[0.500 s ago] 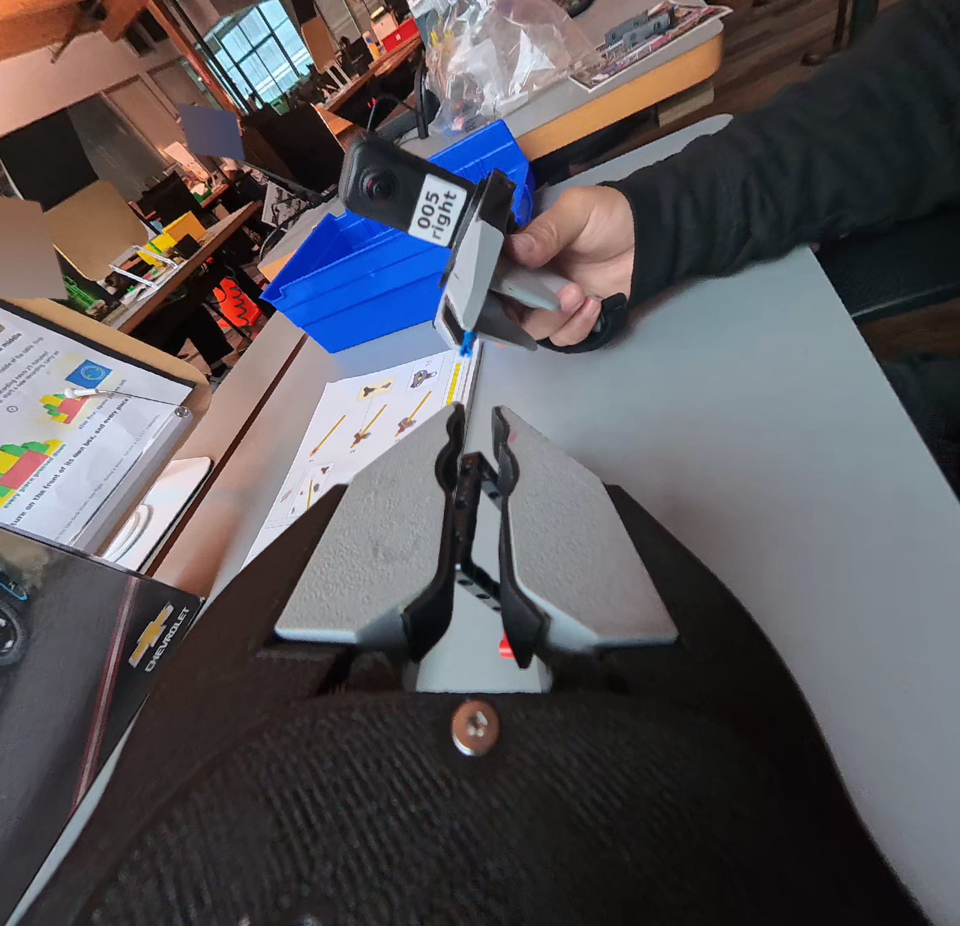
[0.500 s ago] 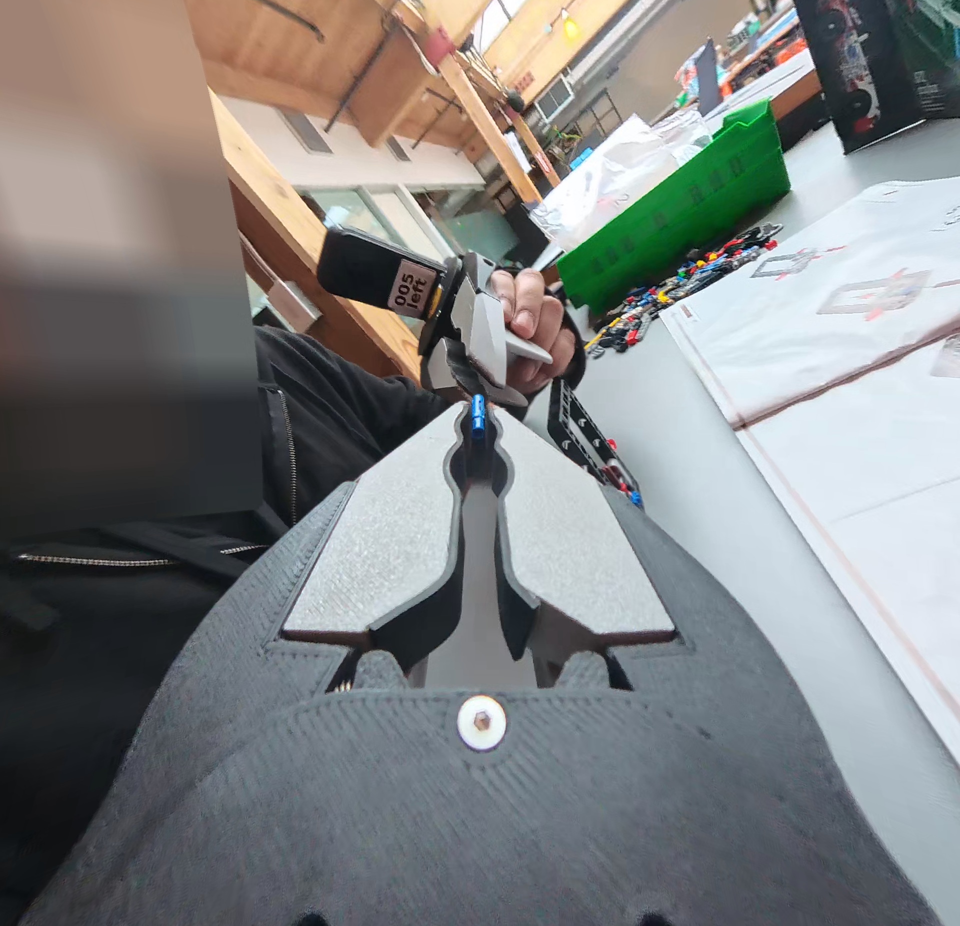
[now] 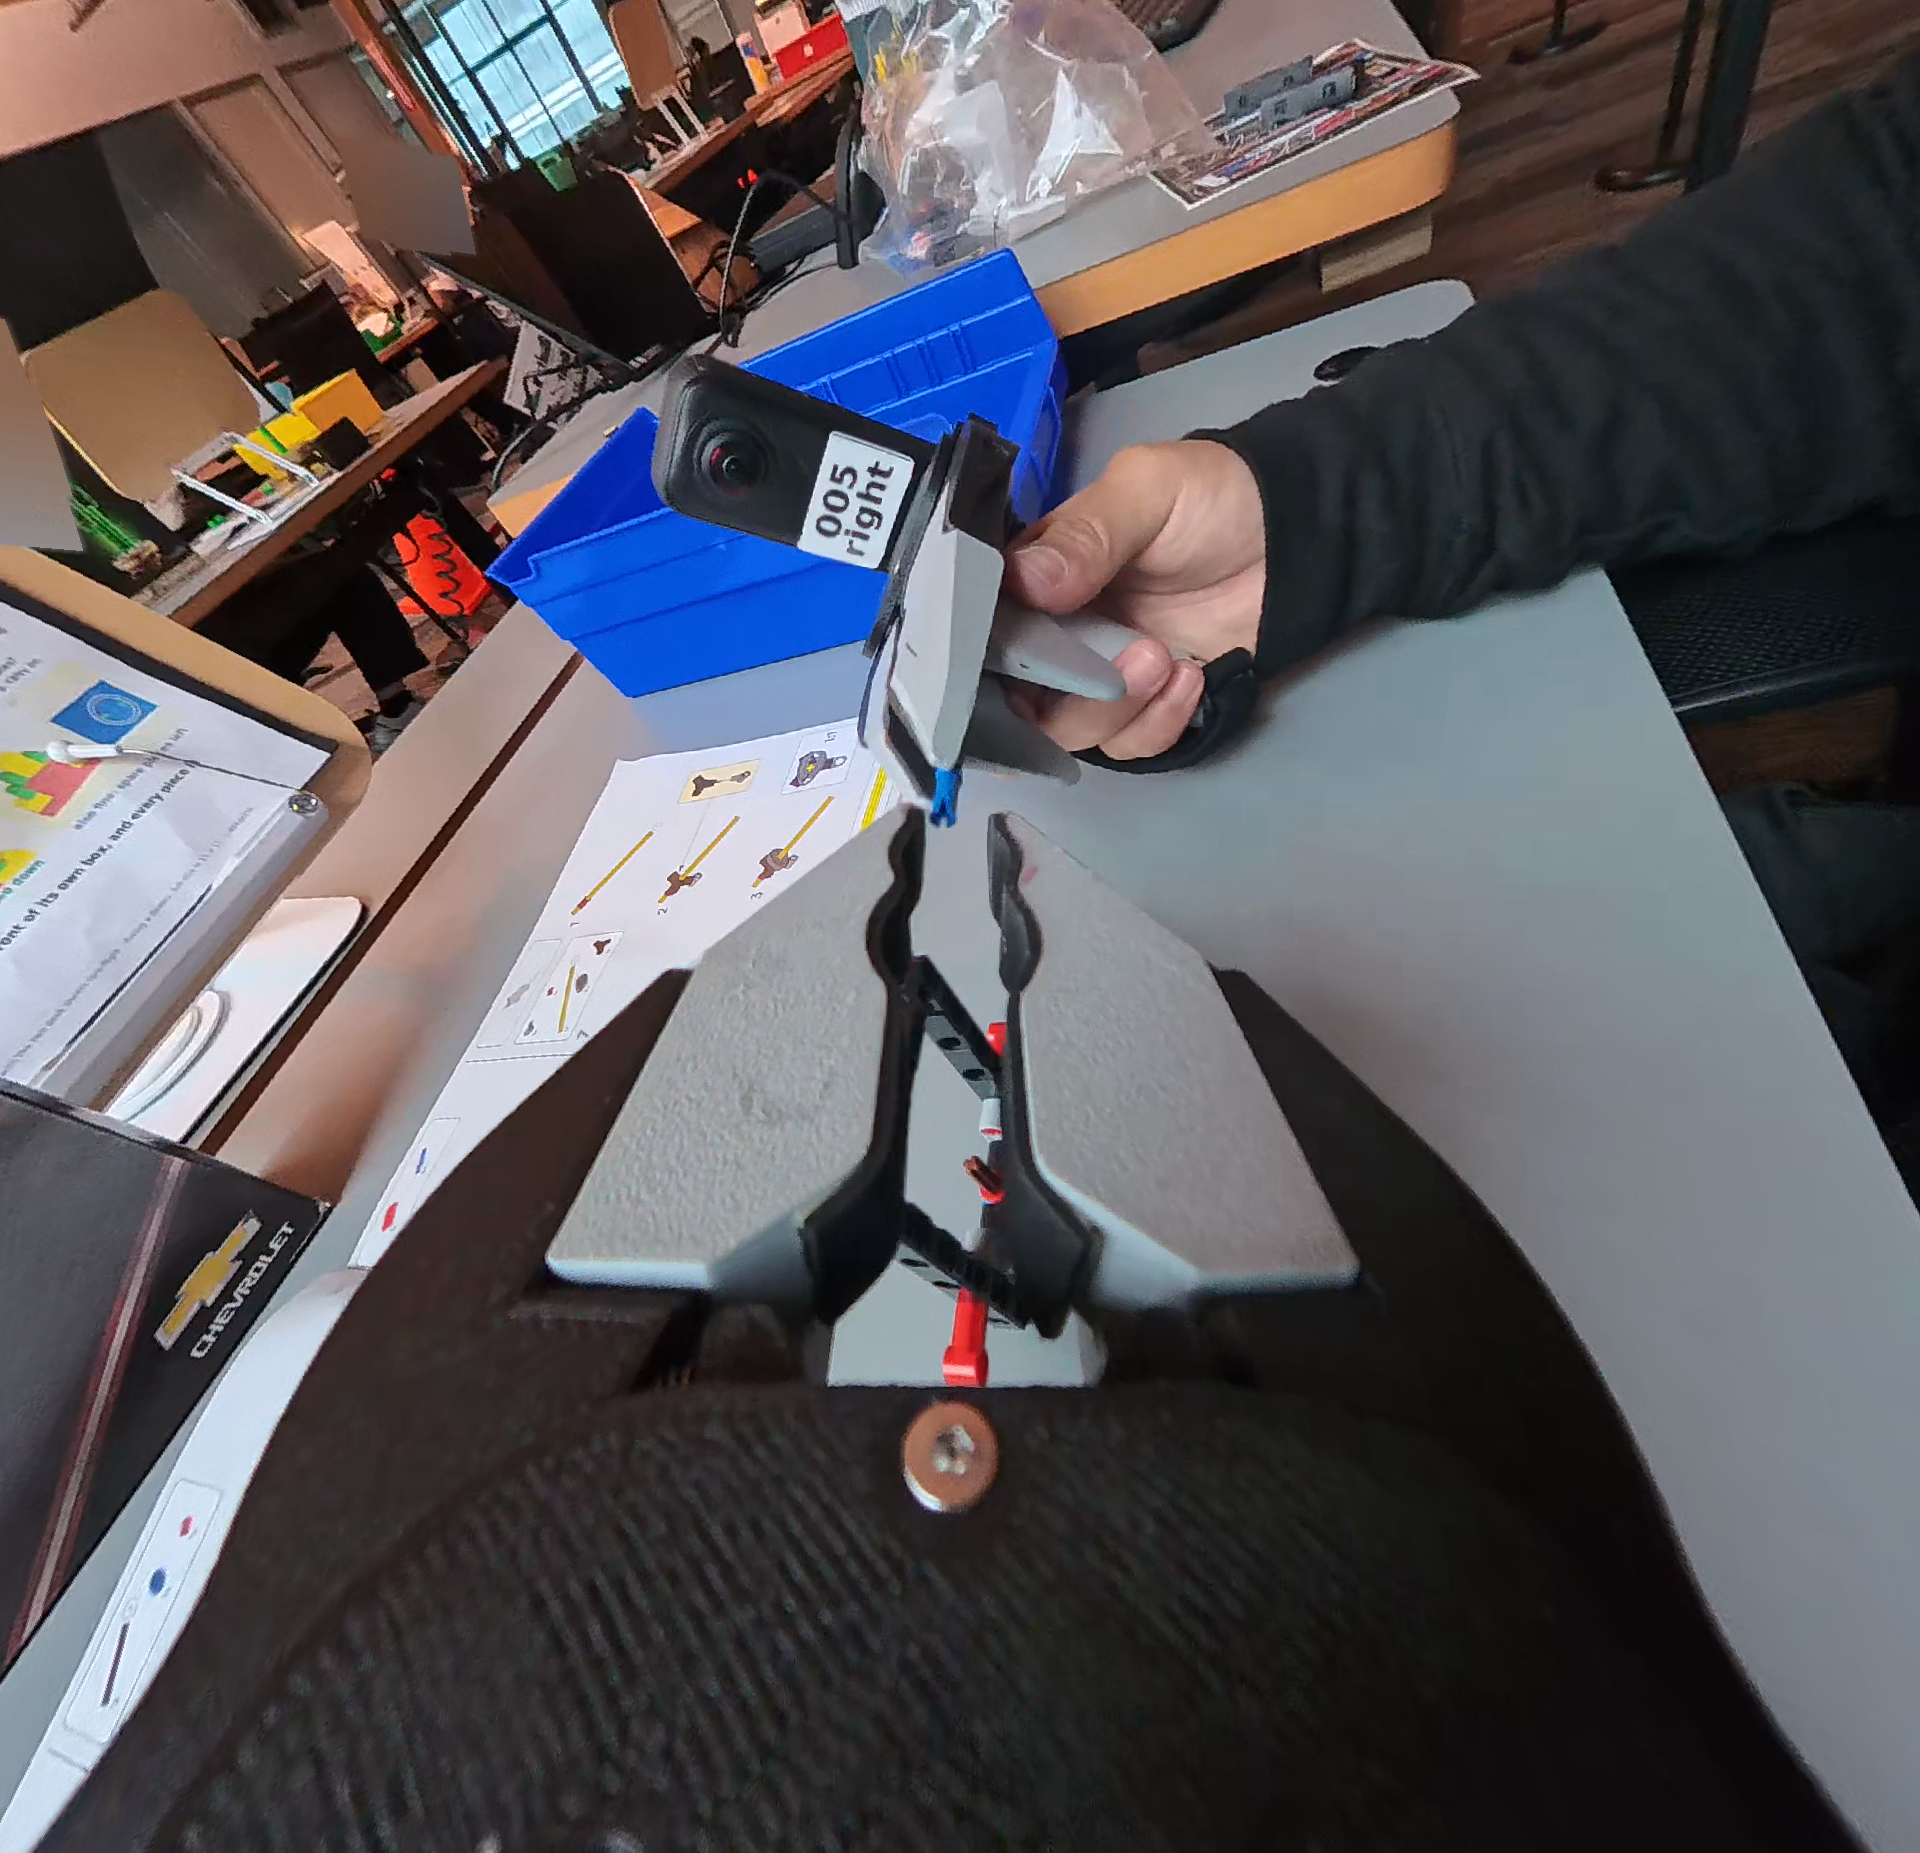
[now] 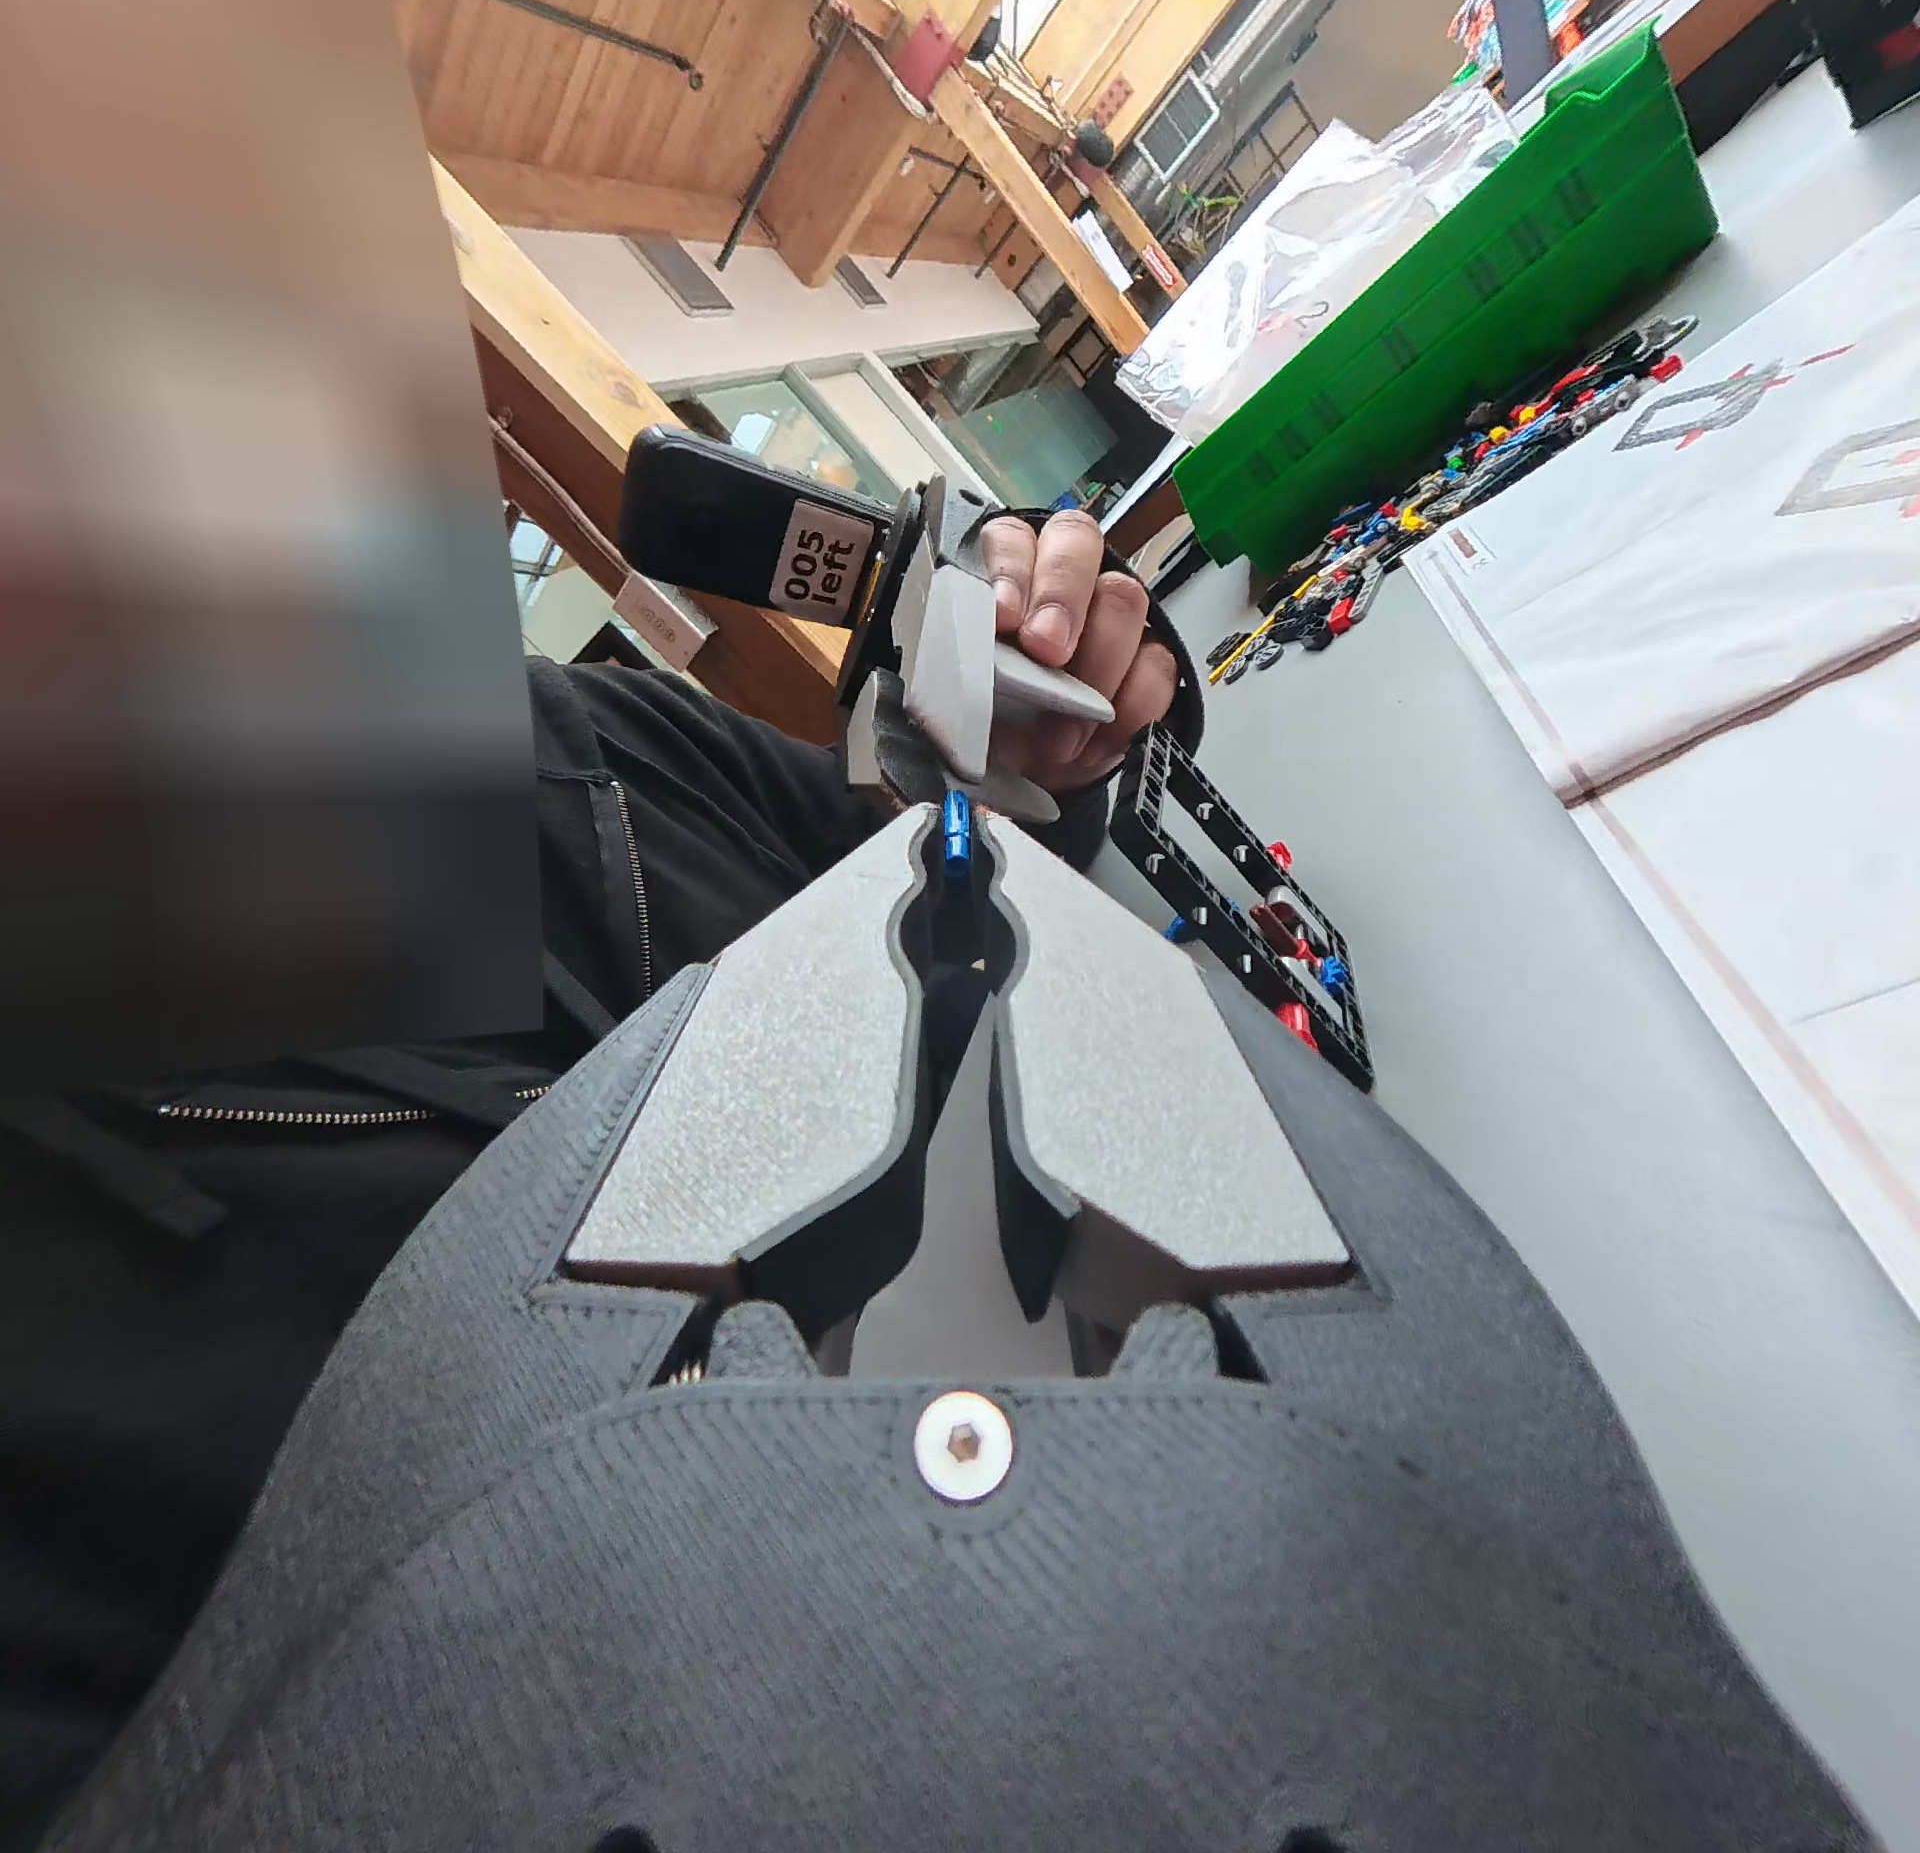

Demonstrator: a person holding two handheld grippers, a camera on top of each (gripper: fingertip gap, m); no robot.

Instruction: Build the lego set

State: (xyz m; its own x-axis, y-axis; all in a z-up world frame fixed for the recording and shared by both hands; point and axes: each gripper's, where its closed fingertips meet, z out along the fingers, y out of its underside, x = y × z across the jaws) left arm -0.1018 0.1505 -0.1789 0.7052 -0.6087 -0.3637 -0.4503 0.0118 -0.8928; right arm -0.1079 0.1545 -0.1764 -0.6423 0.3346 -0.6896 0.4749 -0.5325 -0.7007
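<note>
The grey counter (image 3: 1455,972) carries a black rectangular lego frame (image 4: 1236,899) with red and blue pins, lying below the left gripper (image 3: 951,853), whose jaws stand apart and empty. The right gripper (image 4: 956,827) has its jaws clamped on a small blue lego pin (image 4: 956,837), just above the left jaws' tips.

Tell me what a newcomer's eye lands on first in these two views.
First, the small blue pin pinched at the tips of the right gripper, pointed toward the left gripper, whose jaws stand apart. Next, the black frame with red and blue pins, lying on the grey table below the left gripper. Behind it, the bright green bin with loose pieces scattered in front.
</note>
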